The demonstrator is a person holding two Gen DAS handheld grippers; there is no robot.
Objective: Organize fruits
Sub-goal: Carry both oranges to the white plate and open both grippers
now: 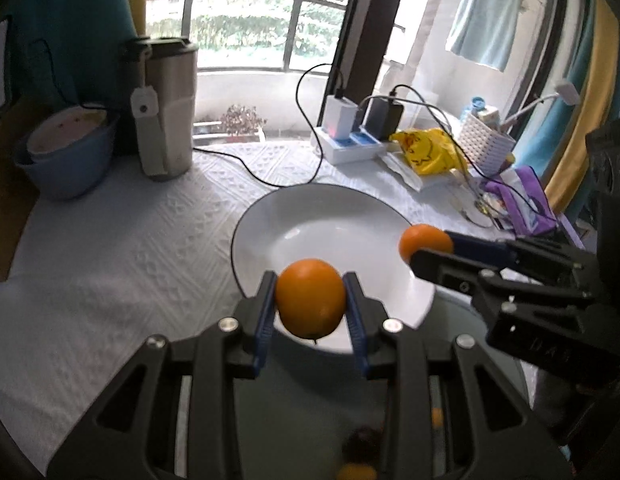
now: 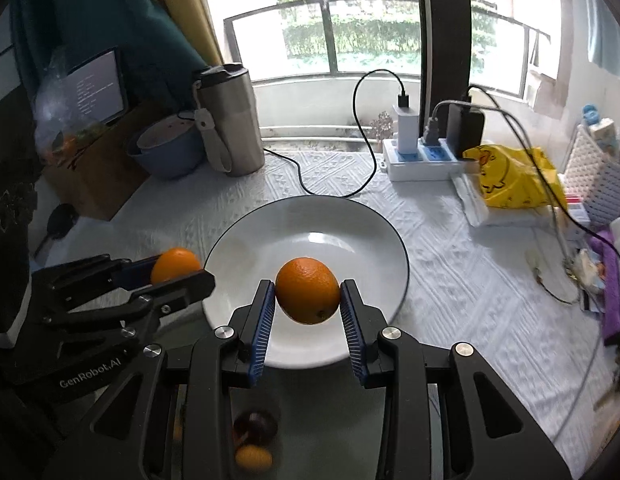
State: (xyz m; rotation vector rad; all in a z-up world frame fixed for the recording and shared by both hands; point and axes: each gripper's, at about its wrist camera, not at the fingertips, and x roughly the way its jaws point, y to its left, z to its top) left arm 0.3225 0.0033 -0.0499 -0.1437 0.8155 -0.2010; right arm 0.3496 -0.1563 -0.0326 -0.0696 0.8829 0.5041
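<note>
Each gripper carries an orange above a white plate [image 1: 330, 216] [image 2: 269, 232] with a dark rim on the white tablecloth. My left gripper [image 1: 312, 300] is shut on one orange [image 1: 310, 296] over the plate's near edge; in the right wrist view it shows at the left [image 2: 177, 274] with its orange [image 2: 173, 264]. My right gripper [image 2: 307, 292] is shut on the other orange [image 2: 307, 290] over the plate's near half; the left wrist view shows it at the right [image 1: 430, 250] with its orange [image 1: 424, 240]. Nothing lies on the plate.
A steel tumbler [image 1: 165, 108] and a blue bowl [image 1: 65, 156] stand at the back left. A power strip with chargers [image 2: 426, 156], a yellow bag [image 2: 510, 176], a white basket [image 2: 598, 176] and cables crowd the back right. Small fruits [image 2: 253, 440] lie below the grippers on a dark surface.
</note>
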